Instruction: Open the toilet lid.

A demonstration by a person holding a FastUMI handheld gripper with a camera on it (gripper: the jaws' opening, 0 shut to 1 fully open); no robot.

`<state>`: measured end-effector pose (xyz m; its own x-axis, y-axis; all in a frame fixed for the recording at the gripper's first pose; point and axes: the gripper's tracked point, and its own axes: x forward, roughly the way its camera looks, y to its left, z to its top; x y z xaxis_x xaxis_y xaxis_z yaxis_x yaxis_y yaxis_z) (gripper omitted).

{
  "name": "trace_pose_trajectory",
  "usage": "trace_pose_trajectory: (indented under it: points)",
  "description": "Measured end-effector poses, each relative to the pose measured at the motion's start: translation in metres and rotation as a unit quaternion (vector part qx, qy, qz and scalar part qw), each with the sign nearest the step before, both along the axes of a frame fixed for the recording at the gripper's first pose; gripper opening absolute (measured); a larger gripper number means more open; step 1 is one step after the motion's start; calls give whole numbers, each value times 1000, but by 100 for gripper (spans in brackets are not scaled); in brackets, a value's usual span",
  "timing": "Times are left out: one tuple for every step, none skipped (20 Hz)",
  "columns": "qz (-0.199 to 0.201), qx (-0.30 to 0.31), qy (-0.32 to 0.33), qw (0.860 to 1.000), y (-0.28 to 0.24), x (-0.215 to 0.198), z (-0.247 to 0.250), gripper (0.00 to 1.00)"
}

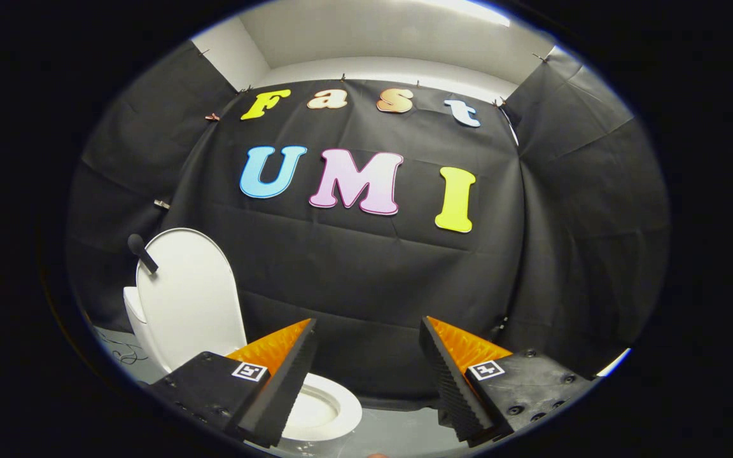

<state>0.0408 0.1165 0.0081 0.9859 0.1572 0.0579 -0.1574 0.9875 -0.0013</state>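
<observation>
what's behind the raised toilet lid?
Behind the toilet lid: a white tank edge and black cloth wall. The rest is covered. Gripper open, holding nothing.

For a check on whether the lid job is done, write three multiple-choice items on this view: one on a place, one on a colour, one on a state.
1. Where does the white oval plastic toilet lid stand?
A. off to one side of the fingers, behind the bowl
B. between the fingers
C. flat on the floor

2. What colour is the round toilet seat rim?
A. black
B. white
C. orange

3. How is the gripper?
A. shut on the lid
B. shut on nothing
C. open, holding nothing

Key: 1 A, the raised lid rises behind the bowl, beside one finger. 2 B, the rim is white. 3 C, a wide gap parts the fingers.
</observation>
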Motion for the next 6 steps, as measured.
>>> trace_pose_trajectory:
  points:
    - [2,-2,4,1000,2,-1,-2,99]
    - [1,-4,3,1000,1,-2,-1,99]
    - [0,-3,-1,1000,0,-3,1,99]
    - [1,-1,-5,1000,0,-4,5,99]
    - [1,-2,-5,1000,1,-4,5,99]
    - [2,-4,-3,1000,1,-2,2,99]
